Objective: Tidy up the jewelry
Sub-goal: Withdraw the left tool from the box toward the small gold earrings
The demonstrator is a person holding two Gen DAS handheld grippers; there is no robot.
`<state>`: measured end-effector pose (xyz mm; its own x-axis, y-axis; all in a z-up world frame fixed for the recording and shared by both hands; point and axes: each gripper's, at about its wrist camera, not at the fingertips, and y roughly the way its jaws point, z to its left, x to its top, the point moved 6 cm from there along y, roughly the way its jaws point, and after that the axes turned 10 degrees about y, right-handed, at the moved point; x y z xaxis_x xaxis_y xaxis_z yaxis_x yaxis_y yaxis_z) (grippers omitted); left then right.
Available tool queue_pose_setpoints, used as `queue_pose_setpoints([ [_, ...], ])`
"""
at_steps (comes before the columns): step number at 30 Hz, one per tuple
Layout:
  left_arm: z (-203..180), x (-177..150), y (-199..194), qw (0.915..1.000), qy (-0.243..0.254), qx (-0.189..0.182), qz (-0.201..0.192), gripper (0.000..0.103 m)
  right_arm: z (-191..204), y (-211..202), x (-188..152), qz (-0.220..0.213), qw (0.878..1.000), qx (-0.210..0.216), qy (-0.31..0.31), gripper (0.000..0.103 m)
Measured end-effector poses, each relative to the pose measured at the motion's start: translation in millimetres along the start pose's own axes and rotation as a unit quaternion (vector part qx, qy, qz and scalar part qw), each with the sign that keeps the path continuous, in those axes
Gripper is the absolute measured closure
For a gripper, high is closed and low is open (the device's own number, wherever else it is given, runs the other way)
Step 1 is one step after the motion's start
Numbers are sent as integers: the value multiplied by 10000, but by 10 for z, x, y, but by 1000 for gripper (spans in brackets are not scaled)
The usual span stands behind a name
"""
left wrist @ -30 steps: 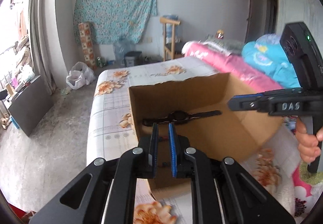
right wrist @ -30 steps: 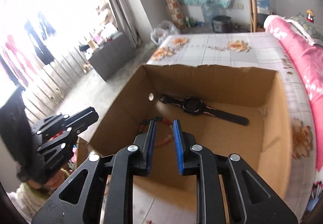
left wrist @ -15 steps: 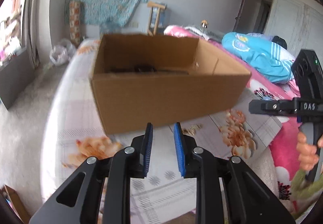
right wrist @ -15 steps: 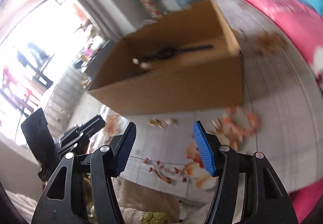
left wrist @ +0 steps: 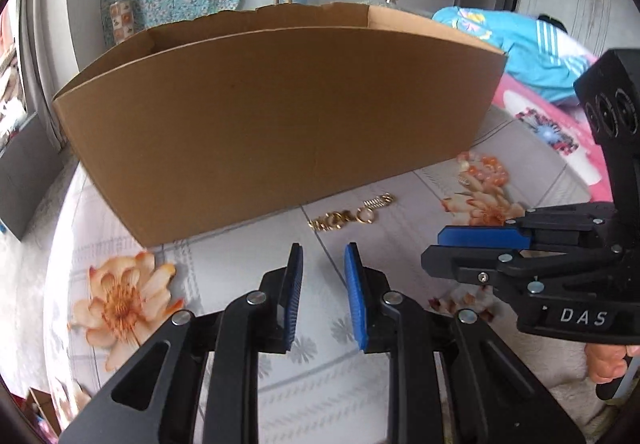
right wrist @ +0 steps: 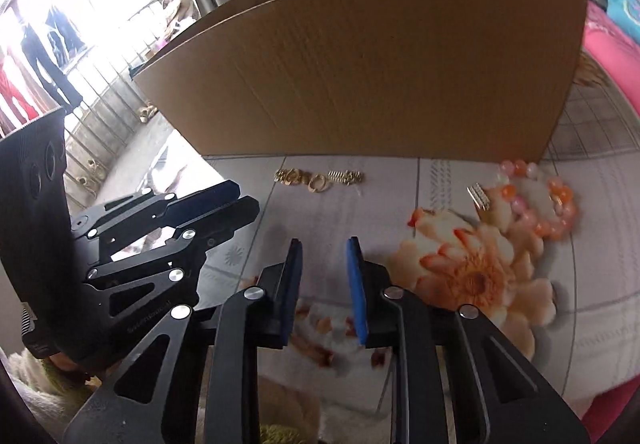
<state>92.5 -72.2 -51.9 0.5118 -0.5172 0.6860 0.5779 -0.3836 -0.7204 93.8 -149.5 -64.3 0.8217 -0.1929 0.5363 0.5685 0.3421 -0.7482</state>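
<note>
**Both grippers low over the bed**

Your left gripper (left wrist: 322, 264) and right gripper (right wrist: 324, 260) tilt down toward the bed (left wrist: 348, 328), fingers released, empty; right's just narrowed. Gold chain (left wrist: 348, 215) lies lengthwise along the cardboard box (left wrist: 280, 123) front wall, beaded bracelet (right wrist: 548, 203) beside.

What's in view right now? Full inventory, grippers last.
cardboard box: one, brown, open top, on the bedsheet behind the jewelry
gold chain: one, gold with rings, on the sheet just in front of the box
bead bracelet: one, pink and orange, on the sheet to the right of the chain
small metal clip: one, silvery, beside the bracelet
bedsheet: one, pale with orange flowers
blue garment: one, on the pink bedding at right
left gripper: black, blue pads, slightly open, empty
right gripper: same, jaws just closed partway, empty
</note>
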Motion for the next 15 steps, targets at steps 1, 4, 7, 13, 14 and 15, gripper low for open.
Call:
queue_pose_setpoints([
  [1,9,1,21,10000,28,23,18,82,-3,27,29,-31,10000,9,-30,84],
  [4,36,46,97,9999,100,14,73,82,-16,81,93,-119,9999,1,-114,84],
  [7,42,86,157,9998,171,-25,112,82,4,96,103,-177,9997,60,-156,84],
  [13,38,176,149,9996,240,-135,51,82,31,159,145,-231,9994,106,-230,85],
  [14,14,201,125,9994,308,-156,-3,82,32,156,135,-231,9994,122,-227,85],
  [15,-9,224,102,9991,376,-181,-50,82,29,161,137,-228,9994,134,-216,85],
])
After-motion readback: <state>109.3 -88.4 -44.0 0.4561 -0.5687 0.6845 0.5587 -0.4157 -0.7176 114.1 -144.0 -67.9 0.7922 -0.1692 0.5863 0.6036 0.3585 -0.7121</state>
